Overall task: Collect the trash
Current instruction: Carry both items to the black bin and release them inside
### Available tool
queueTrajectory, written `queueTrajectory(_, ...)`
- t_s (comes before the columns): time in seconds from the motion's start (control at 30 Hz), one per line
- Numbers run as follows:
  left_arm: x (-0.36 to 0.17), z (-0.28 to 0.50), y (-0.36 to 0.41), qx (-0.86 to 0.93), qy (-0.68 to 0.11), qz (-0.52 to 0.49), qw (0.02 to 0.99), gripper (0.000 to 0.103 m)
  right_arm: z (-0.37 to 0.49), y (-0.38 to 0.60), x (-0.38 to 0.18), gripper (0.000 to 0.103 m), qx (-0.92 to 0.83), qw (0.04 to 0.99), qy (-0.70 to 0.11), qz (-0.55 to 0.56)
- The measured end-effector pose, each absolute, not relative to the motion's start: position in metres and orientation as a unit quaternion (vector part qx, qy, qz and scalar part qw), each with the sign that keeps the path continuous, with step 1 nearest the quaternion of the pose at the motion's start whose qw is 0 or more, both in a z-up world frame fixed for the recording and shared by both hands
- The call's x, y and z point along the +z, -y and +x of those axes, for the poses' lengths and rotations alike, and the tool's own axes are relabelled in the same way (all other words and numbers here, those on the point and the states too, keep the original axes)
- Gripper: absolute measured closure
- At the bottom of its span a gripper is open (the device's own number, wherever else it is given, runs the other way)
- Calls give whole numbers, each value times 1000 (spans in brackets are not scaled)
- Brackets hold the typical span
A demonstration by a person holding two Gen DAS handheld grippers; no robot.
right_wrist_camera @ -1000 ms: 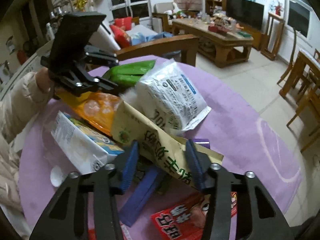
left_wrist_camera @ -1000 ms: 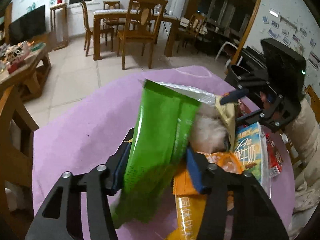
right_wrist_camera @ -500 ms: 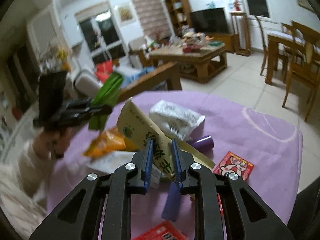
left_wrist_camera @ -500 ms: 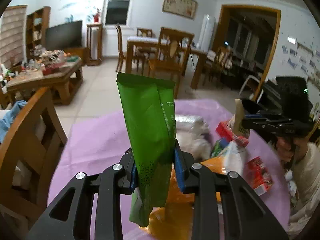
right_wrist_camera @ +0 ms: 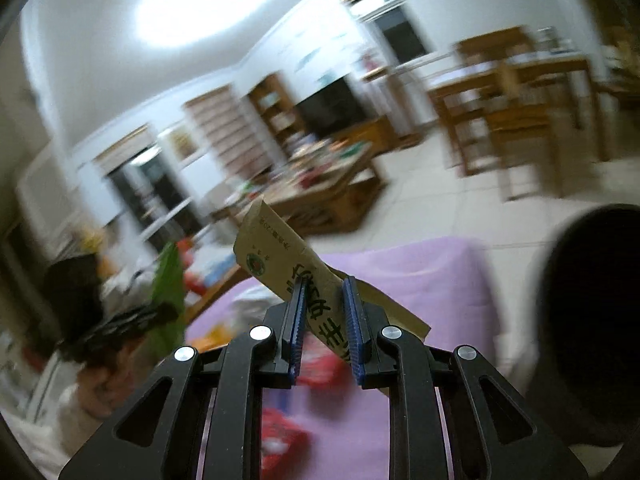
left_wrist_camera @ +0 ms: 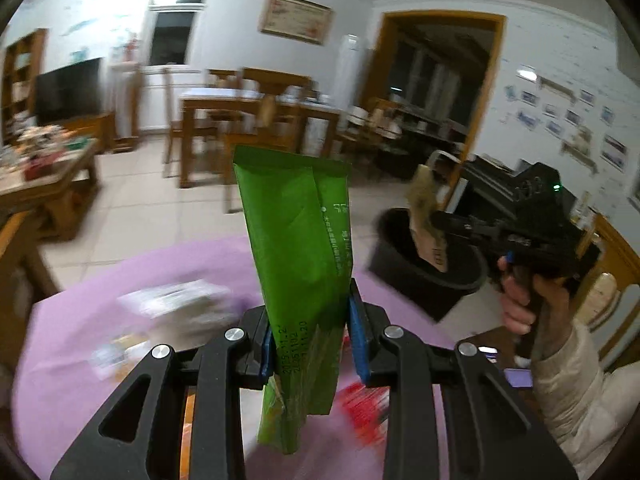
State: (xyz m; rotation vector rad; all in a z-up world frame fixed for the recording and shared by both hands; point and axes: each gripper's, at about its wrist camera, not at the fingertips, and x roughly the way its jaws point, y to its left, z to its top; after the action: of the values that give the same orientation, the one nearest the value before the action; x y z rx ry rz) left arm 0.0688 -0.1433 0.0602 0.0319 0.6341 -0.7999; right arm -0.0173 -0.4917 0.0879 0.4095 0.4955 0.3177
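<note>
My left gripper [left_wrist_camera: 310, 320] is shut on a green snack bag [left_wrist_camera: 298, 248] and holds it upright above the purple table [left_wrist_camera: 100, 280]. My right gripper [right_wrist_camera: 322, 300] is shut on a tan paper packet [right_wrist_camera: 280, 258]. In the left wrist view the right gripper [left_wrist_camera: 444, 220] holds the tan packet [left_wrist_camera: 426, 220] over the mouth of a black trash bin [left_wrist_camera: 424, 276] beside the table. The bin shows as a dark blur at the right of the right wrist view [right_wrist_camera: 592, 320].
White, orange and red wrappers [left_wrist_camera: 172, 300] lie blurred on the purple table. Red packets [right_wrist_camera: 280, 436] lie below my right gripper. A wooden chair [left_wrist_camera: 24, 256] stands at the table's left. A dining table with chairs [left_wrist_camera: 248, 116] stands further back.
Both grippers have lifted their wrappers off the table. The right gripper has swung with the tan packet over the black bin. The left gripper has turned with the green bag toward the bin.
</note>
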Motion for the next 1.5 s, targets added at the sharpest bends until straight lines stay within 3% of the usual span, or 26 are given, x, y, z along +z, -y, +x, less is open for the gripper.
queueTrajectory(0.37,5,105,376,-486,-350,18,801,73,-67,658,16,84,-31,928,-241,283)
queueTrajectory(0.63,-23,121,437,-466,-381,46,797,68,-70,684,-13,80,-40,924,-249,287)
queueTrajectory(0.67,-20,118,437,-463,-384,46,798,62,-73,685,-14,74,-38,925,-248,286)
queueTrajectory(0.73,-15,116,438,-453,-383,45,803,25,-70,683,-9,41,-37,927,-241,286)
queueTrajectory(0.77,-12,115,433,-448,-373,42,811,20,-70,681,-5,37,-37,927,-236,288)
queueTrajectory(0.87,0,106,424,-444,-358,45,820,16,-77,680,0,29,-30,928,-224,297)
queueTrajectory(0.93,7,103,416,-441,-357,46,822,16,-83,678,1,12,3,923,-217,319)
queueTrajectory(1.0,17,96,402,-438,-352,43,826,16,-86,670,8,5,34,913,-220,343)
queueTrajectory(1.13,40,78,360,-426,-327,45,842,16,-79,650,13,5,84,896,-249,358)
queueTrajectory(1.3,61,60,293,-384,-305,58,869,16,-73,611,24,4,144,872,-229,409)
queueTrajectory(1.5,72,83,177,-280,-320,43,904,16,-45,525,57,5,174,882,-268,346)
